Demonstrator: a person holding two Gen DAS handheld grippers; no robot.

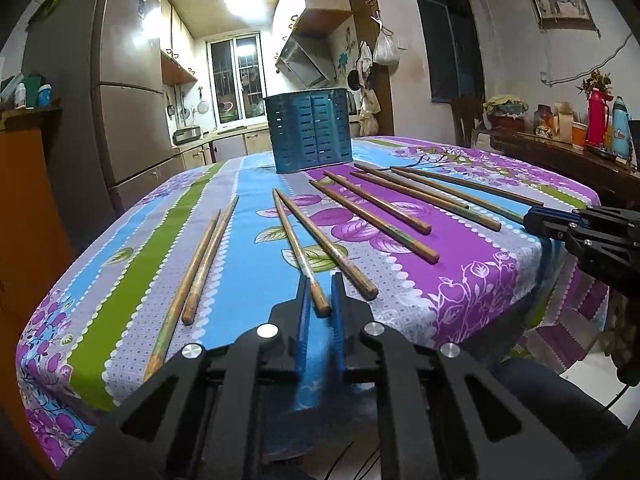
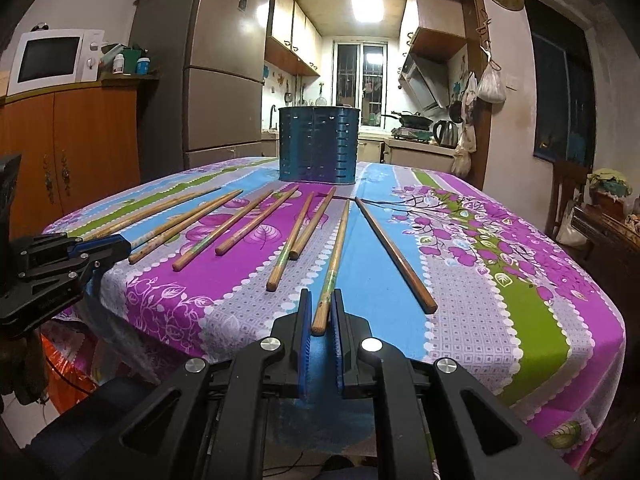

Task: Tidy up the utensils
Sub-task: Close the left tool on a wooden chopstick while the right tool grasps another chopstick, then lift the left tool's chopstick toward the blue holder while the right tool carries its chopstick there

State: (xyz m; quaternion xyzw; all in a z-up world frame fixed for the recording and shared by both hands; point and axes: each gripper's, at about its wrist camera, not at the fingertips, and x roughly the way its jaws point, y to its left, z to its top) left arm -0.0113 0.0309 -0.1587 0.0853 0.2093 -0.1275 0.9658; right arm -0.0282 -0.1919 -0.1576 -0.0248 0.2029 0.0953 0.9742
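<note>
My left claw (image 1: 320, 286) and right claw (image 2: 320, 300) each pinch a worn wooden chopstick's (image 1: 304, 264) butt end, ready for the slotted blue metal holder (image 1: 310, 130).

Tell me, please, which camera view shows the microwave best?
The right wrist view: the white microwave sits in full view on the orange cabinet at the far left. The left wrist view does not show it; only the edge of that cabinet appears there.
</note>
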